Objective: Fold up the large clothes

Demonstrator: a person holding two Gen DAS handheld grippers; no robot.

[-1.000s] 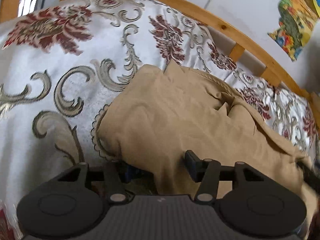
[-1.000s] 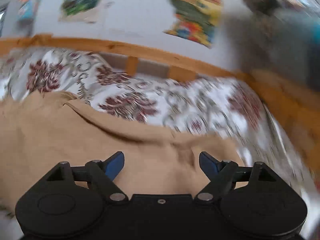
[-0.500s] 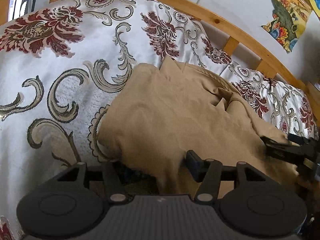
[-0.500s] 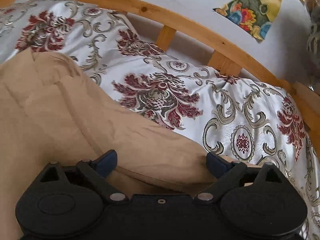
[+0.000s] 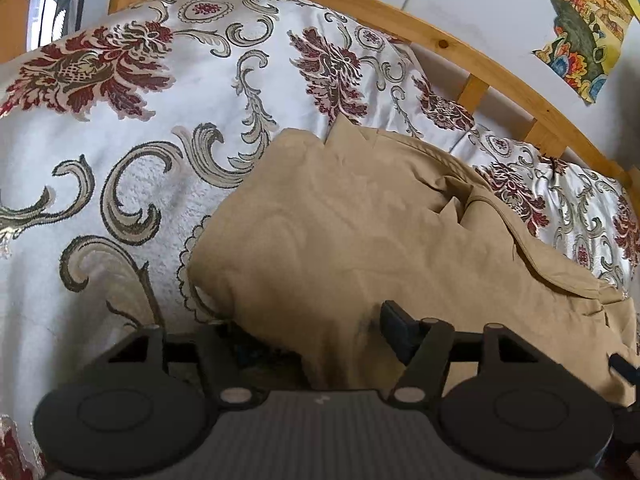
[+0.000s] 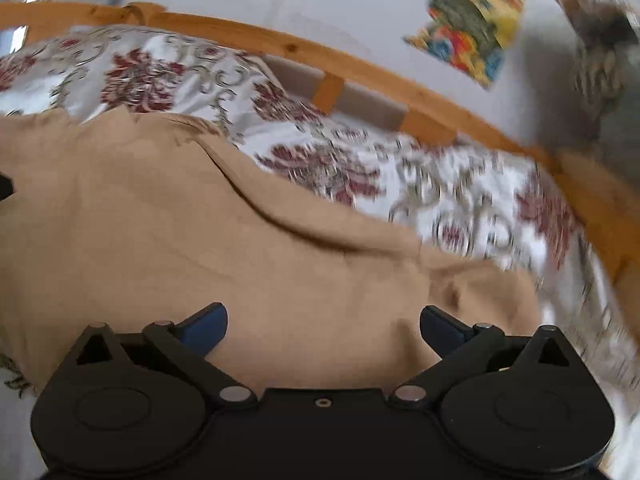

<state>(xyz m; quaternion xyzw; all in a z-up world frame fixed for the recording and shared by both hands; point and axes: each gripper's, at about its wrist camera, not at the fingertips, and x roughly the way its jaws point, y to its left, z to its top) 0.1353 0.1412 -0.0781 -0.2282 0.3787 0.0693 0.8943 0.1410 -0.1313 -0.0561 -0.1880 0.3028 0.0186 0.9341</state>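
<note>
— Floral bedspread (image 5: 132, 184) is filling most of the left wrist view, with the wooden bed rail (image 5: 460, 46) curving behind it and a bright poster (image 5: 588, 32) hanging on the wall.

— And the clothing?

— It is lying on the bedspread as a tan garment (image 5: 360, 232), bunched and partly doubled over, one seamed flap resting across its right half.

— What has been changing over the last second?

— Mostly the right side. Half a second ago the right gripper (image 6: 322, 324) was sitting low against the garment's near edge; now it is swinging back, and its view is blurring with the motion while more of the cloth's far hem is showing again.

— Is it carrying anything?

— No. Its blue fingertips (image 6: 204, 326) are standing wide apart with only flat cloth showing between them, so it is released.

— And the left gripper (image 5: 316, 330)?

— It is barely shifting. Fabric is draping between its fingers and hiding the left one; the jaws are looking pressed onto that fold, so I am judging it as clenched on the garment's near corner.

— Meaning for the fold?

— I am reading this as the right hand repositioning for a fresh grab, while the left is anchoring the corner. The fold is looking far from finished.
</note>
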